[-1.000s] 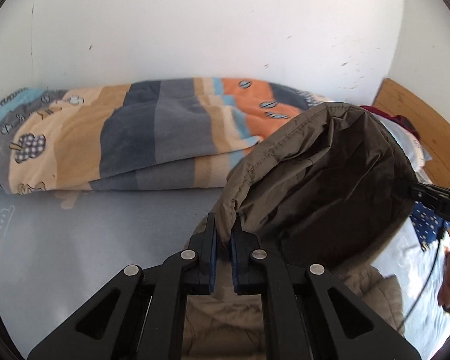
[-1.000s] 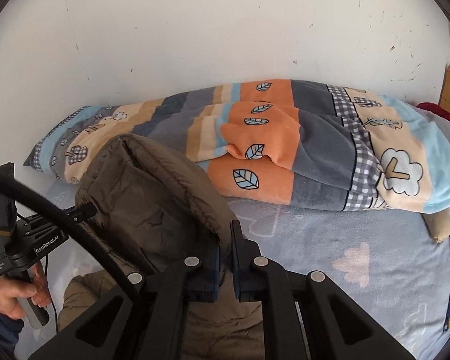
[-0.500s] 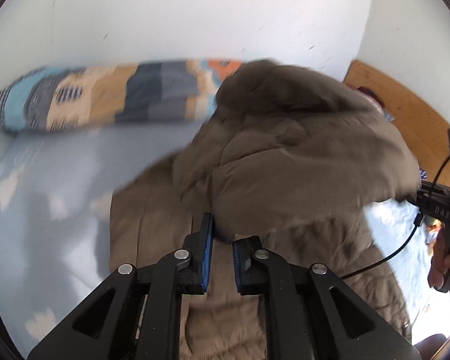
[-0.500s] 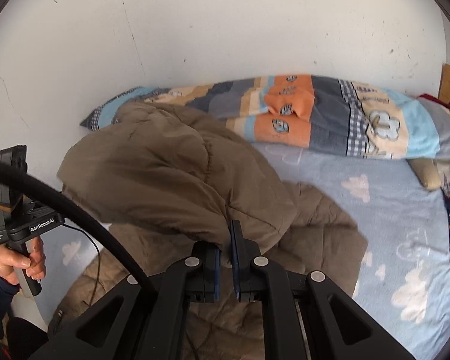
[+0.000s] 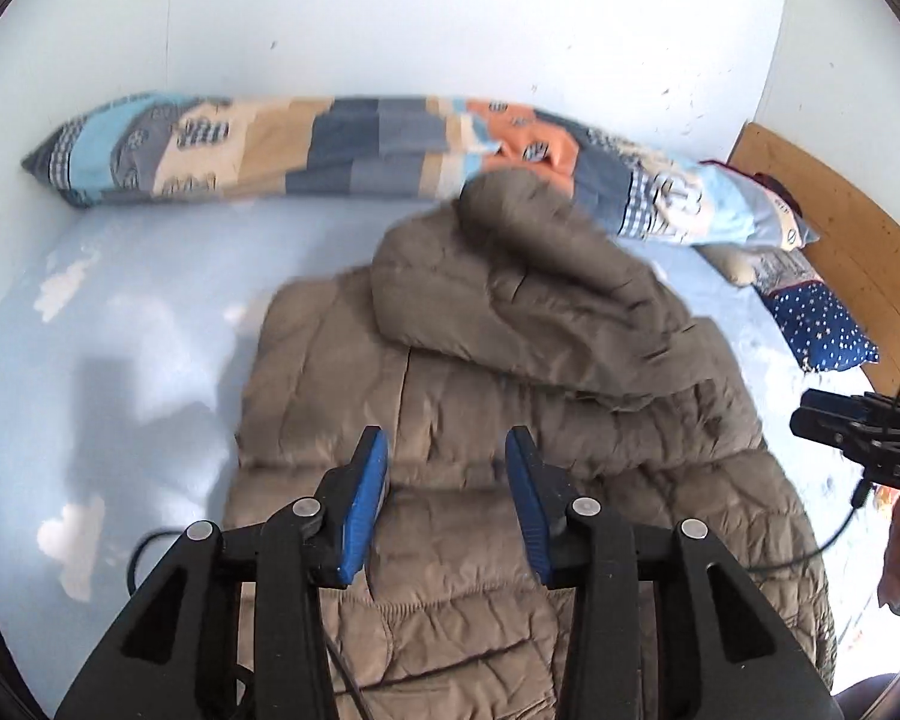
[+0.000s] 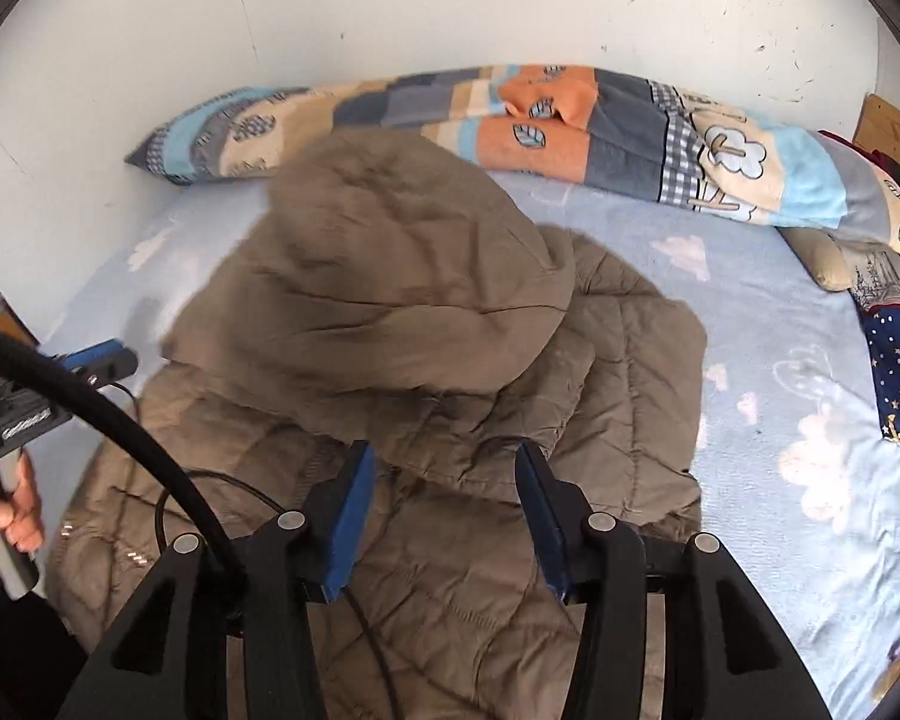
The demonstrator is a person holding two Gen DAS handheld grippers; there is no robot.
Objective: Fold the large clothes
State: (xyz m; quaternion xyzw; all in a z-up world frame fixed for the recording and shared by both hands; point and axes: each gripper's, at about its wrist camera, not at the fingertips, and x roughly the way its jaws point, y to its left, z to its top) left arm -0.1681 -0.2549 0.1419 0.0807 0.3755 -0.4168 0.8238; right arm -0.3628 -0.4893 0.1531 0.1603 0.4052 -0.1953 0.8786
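Note:
A brown quilted jacket lies flat on the light blue bed sheet. Its hooded upper part is folded over onto the body. My left gripper hovers above the jacket's middle; its jaws are opening, with nothing pinched between the blue pads. My right gripper hangs over the edge of the folded part, its jaws also opening and free of the fabric. Each gripper shows at the side of the other's view: the right gripper and the left gripper.
A rolled patterned blanket lies along the white wall at the back. A navy starry pillow and a wooden headboard are on the right. A black cable arcs in front of the right gripper, and a hand grips the left handle.
Both grippers, shut on the jacket's hooded end, drew it back over the body. Now both jaws have opened and the fold has dropped onto the jacket.

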